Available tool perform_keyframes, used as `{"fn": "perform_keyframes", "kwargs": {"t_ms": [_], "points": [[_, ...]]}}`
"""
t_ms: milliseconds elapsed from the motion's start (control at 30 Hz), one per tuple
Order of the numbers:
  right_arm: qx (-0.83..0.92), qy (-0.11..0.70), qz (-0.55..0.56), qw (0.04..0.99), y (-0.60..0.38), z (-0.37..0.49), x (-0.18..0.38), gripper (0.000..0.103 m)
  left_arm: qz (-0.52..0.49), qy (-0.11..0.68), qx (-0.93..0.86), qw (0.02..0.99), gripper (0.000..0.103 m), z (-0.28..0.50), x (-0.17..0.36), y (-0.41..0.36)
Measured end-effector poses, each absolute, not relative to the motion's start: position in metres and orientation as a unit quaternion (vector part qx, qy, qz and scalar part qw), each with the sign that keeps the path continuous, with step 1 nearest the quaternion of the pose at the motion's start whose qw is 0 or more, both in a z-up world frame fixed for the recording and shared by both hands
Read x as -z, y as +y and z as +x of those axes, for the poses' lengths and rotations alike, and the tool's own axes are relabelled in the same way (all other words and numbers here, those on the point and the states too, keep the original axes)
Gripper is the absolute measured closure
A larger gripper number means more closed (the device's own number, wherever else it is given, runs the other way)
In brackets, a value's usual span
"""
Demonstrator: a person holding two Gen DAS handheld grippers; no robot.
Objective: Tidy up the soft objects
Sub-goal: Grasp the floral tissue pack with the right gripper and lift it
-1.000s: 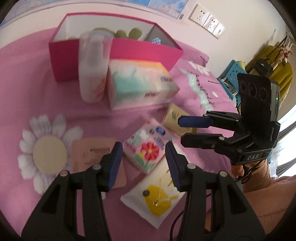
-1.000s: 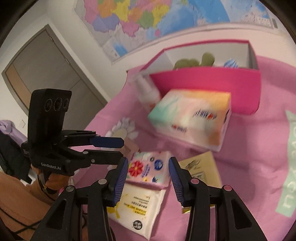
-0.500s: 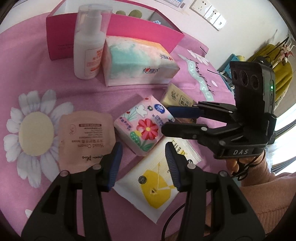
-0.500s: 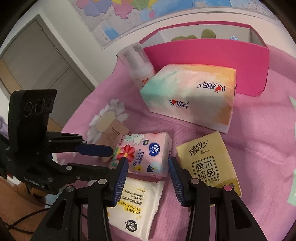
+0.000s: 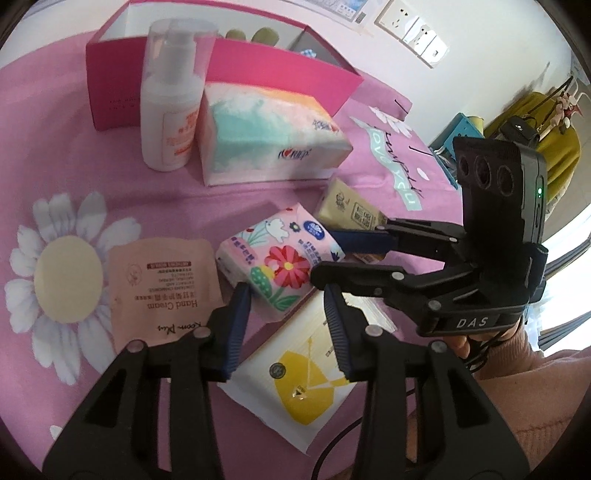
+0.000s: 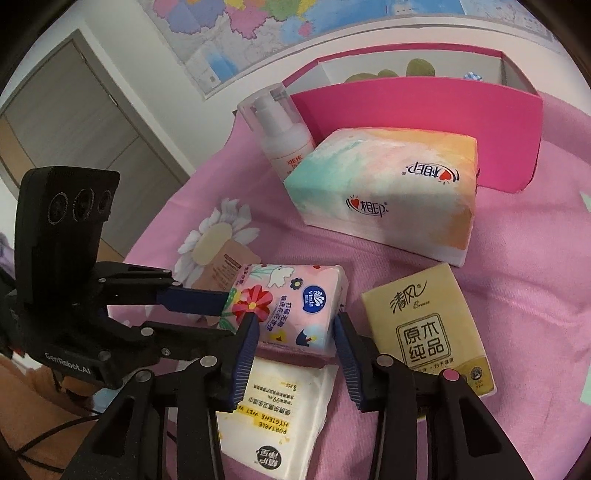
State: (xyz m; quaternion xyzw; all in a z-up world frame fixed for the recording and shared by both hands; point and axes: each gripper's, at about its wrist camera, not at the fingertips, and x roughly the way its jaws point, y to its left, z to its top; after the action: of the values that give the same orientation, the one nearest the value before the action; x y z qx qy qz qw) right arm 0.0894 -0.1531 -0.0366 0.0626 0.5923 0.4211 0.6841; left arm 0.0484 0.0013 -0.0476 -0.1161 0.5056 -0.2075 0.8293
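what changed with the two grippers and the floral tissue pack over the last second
Both grippers came down onto the floral tissue pack. The left gripper and right gripper now straddle it from opposite sides, jaws closing, neither clearly gripping yet. The pack, wet wipes and pink box stayed put.

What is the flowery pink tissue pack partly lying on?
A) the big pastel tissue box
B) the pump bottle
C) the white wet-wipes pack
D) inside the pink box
C: the flowery tissue pack overlaps the top edge of the white wet-wipes pack lying on the pink cloth.

home bedroom | pink bedspread (image 5: 258,192), wall map (image 6: 295,33), door (image 6: 74,110)
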Motion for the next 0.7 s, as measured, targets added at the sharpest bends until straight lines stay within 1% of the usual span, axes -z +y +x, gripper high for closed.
{"fn": "perform_keyframes", "kwargs": {"t_ms": [500, 700], "points": [[-0.425, 0.551, 0.086, 0.713, -0.175, 0.099, -0.005, 0.061, -0.091, 0.455, 0.221, 0.858, 0.06, 0.053, 0.009, -0.006], [-0.424, 0.541, 0.099, 0.719, -0.181, 0.105, -0.011, 0.061, -0.083, 0.442, 0.228, 0.864, 0.06, 0.056, -0.002, -0.007]]}}
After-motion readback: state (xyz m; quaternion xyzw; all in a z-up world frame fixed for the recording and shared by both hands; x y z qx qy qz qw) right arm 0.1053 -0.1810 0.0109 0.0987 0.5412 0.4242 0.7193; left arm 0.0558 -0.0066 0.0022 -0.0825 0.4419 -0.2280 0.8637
